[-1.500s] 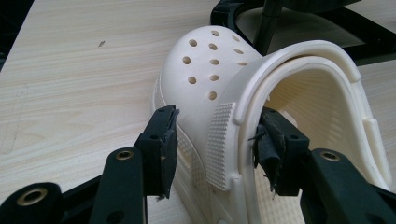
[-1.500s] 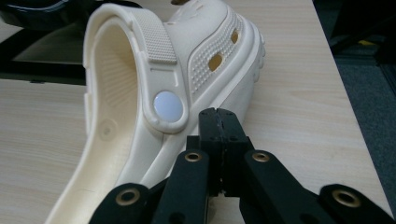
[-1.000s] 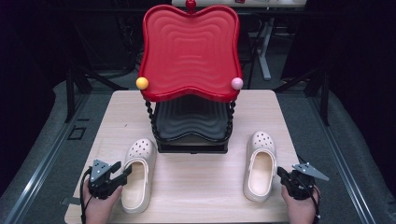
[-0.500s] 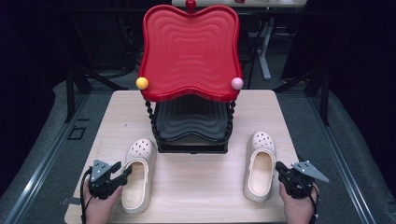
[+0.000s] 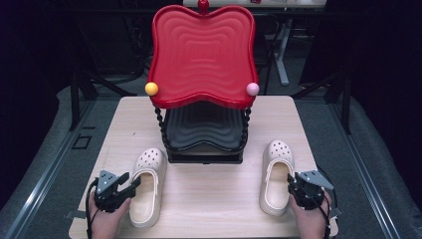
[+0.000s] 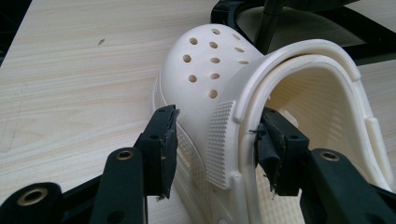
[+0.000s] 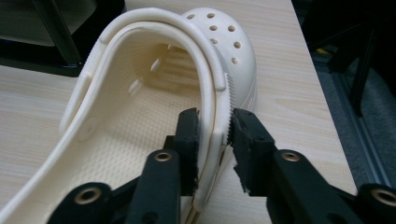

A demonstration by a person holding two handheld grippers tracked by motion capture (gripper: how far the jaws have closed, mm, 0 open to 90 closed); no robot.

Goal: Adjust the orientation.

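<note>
Two cream foam clogs lie on the pale wood-grain table [image 5: 209,199], one at each front corner of the two-tier shoe rack [image 5: 203,99], whose wavy red top shelf sits above a black one. The left clog [image 5: 147,186] has a perforated toe and ribbed sides. The left gripper [image 5: 130,183] straddles its outer wall, jaws wide, pads apart from it. The right gripper [image 5: 289,183] straddles the right clog [image 5: 276,177] wall; its jaws have just been opening, one pad clear.

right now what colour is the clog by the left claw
Cream white, with round holes over the toe. The left clog shows best in the left gripper view.
</note>
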